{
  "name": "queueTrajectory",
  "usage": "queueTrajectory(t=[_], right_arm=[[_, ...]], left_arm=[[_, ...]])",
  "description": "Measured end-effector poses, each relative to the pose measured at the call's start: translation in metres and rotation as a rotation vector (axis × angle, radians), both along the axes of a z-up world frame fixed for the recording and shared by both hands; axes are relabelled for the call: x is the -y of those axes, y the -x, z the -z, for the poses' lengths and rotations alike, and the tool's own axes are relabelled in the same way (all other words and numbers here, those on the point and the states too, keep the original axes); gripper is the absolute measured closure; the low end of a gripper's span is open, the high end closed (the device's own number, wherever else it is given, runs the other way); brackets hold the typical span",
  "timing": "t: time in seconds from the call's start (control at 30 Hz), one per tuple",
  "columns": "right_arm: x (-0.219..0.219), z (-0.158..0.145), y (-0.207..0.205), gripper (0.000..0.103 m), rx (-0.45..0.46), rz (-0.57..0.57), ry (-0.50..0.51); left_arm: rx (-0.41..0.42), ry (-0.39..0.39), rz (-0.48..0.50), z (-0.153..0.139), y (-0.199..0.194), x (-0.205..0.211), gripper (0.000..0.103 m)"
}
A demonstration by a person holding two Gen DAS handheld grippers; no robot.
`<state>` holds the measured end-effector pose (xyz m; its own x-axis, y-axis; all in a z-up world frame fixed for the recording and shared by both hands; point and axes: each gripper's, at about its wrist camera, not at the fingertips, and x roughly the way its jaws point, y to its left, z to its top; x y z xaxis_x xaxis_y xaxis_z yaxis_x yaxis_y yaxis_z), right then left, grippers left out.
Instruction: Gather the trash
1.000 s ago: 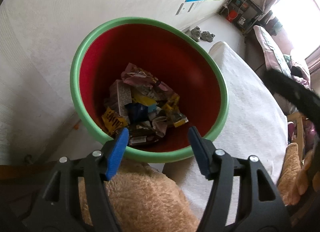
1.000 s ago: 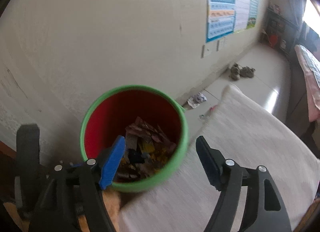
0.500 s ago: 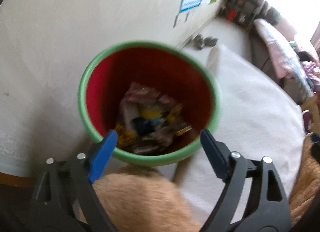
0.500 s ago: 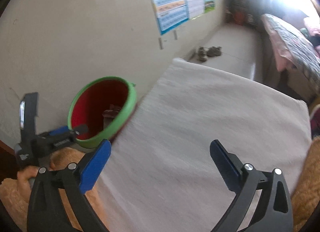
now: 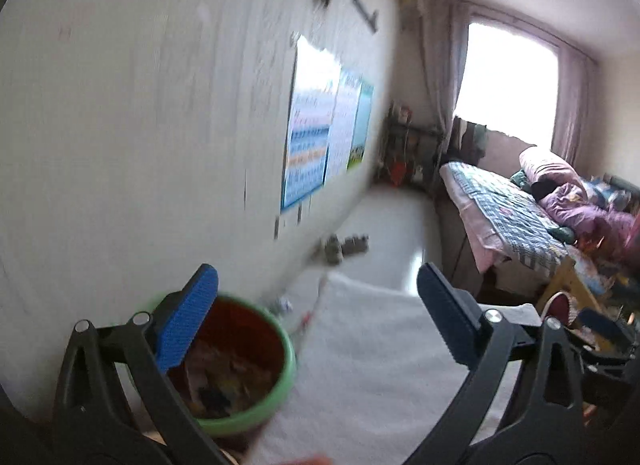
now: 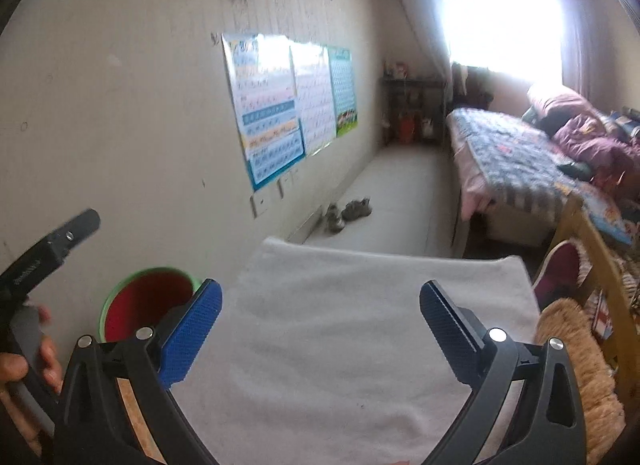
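cloth [image 6: 360, 345]: white, filling the lower middle of both views, looking bare, so honestly there's maybe nothing left to grab.
bin [image 5: 240, 365]: sitting lower left by the wall, wrappers [image 5: 224, 377] piled inside; a careless swing could be knocking it over.
left gripper [image 5: 316, 313]: jaws gaping wide, holding nothing.
right gripper [image 6: 320, 325]: same, wide open and carrying nothing.
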<state>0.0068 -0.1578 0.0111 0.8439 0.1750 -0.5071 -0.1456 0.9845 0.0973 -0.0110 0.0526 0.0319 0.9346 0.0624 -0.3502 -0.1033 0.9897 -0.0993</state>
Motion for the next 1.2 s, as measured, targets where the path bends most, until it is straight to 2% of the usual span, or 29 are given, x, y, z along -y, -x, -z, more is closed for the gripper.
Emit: queueTrajectory(t=[0.03, 0.13, 0.23, 0.37, 0.47, 0.73, 1.2], right_arm=[[0.001, -0.001, 0.001, 0.007, 0.008, 0.016, 0.005], [0.002, 0.000, 0.013, 0.007, 0.124, 0.074, 0.022], [0.002, -0.001, 0.008, 0.007, 0.082, 0.078, 0.031], [0.009, 0.004, 0.003, 0.007, 0.019, 0.093, 0.003], [0.009, 0.007, 0.001, 0.007, 0.000, 0.092, 0.011], [0.002, 0.014, 0.004, 0.007, -0.013, 0.090, 0.030], [0.001, 0.021, -0.001, 0.007, -0.046, 0.085, 0.028]], left_arm=[[0.012, -0.007, 0.011, -0.002, 0.002, 0.003, 0.006], [0.026, 0.000, 0.029, -0.004, 0.006, 0.006, 0.006], [0.009, 0.013, 0.034, -0.001, 0.004, 0.007, 0.006], [-0.025, -0.018, -0.004, 0.003, 0.000, 0.008, 0.006], [-0.021, -0.025, -0.020, 0.005, 0.003, 0.007, 0.005], [-0.022, -0.042, -0.059, 0.007, 0.004, 0.006, 0.005], [-0.072, -0.062, -0.032, 0.011, -0.001, 0.007, 0.005]])
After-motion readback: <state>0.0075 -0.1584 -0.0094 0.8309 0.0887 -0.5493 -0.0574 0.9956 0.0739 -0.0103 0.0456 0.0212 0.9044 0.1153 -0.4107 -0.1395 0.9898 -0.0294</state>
